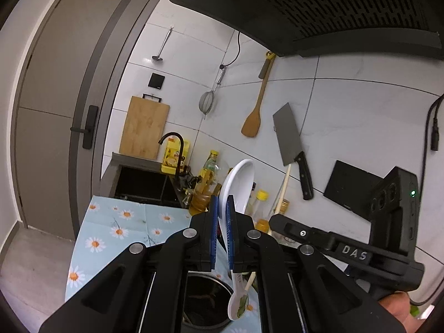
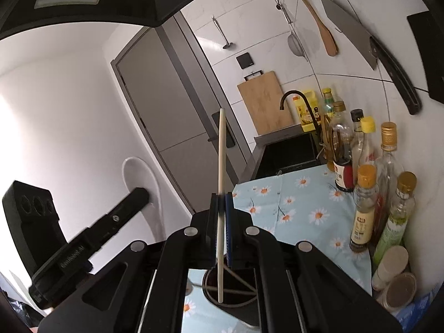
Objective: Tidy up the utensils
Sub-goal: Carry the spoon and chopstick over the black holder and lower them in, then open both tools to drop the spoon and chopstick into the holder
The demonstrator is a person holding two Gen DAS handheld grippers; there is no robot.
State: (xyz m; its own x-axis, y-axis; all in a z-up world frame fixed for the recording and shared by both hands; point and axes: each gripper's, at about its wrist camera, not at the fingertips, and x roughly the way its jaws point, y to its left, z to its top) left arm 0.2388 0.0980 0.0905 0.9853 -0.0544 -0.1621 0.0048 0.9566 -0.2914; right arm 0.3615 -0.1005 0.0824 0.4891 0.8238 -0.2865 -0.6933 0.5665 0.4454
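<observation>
My left gripper (image 1: 222, 205) is shut on the rim of a white plate (image 1: 240, 183) and holds it upright above the counter; the plate also shows at the left of the right wrist view (image 2: 141, 177). My right gripper (image 2: 221, 198) is shut on a pale chopstick (image 2: 220, 166) that stands nearly upright, its lower end over a dark round utensil holder (image 2: 230, 291). In the left wrist view the same holder (image 1: 205, 302) lies below my fingers, with a white spoon (image 1: 237, 302) beside it. The chopstick shows there too (image 1: 283, 191).
A floral blue cloth (image 2: 299, 202) covers the counter. Several bottles (image 2: 366, 211) stand along the right wall. A black sink (image 1: 144, 183) with a faucet lies beyond. A cleaver (image 1: 291, 141), wooden spatula (image 1: 254, 116), strainer and cutting board (image 1: 145, 127) hang on the tiled wall. A range hood (image 1: 305, 8) is overhead.
</observation>
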